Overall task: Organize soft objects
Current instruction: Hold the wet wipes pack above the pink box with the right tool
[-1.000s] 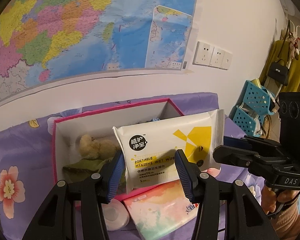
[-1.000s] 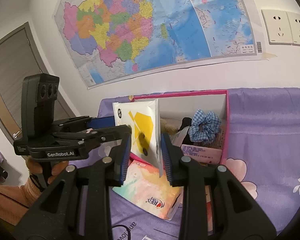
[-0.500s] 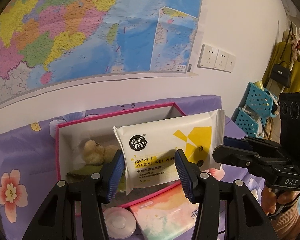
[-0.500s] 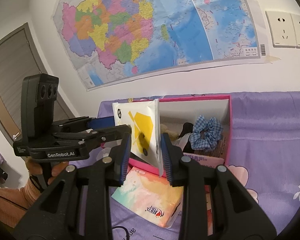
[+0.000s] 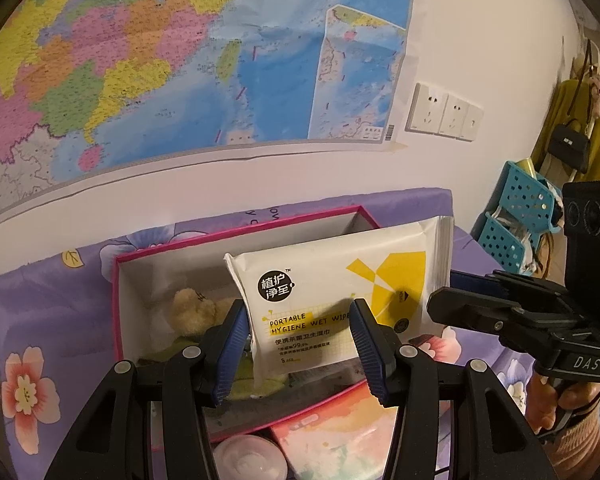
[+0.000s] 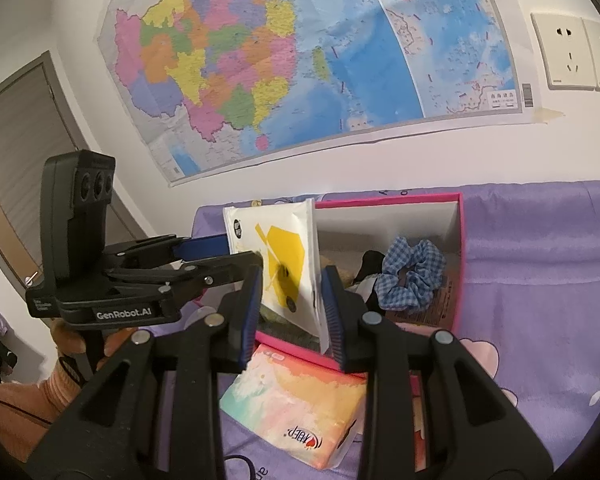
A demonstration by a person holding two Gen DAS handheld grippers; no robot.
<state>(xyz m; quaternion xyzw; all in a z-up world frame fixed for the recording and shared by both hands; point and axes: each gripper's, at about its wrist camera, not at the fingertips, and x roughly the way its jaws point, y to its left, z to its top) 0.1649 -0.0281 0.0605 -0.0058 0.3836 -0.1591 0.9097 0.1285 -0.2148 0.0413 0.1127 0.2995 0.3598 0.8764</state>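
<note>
Up a touch since a second ago goes the wet wipes pack, now hanging over the pink box. Right tool clamps its end edge, blue pads part-closed; left tool is narrowly parted around its lower edge, grip unclear. Below lies a tissue pack.

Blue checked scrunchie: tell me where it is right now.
In the right wrist view the blue checked scrunchie lies inside the pink box, at its right end, right of the upright wet wipes pack.
</note>
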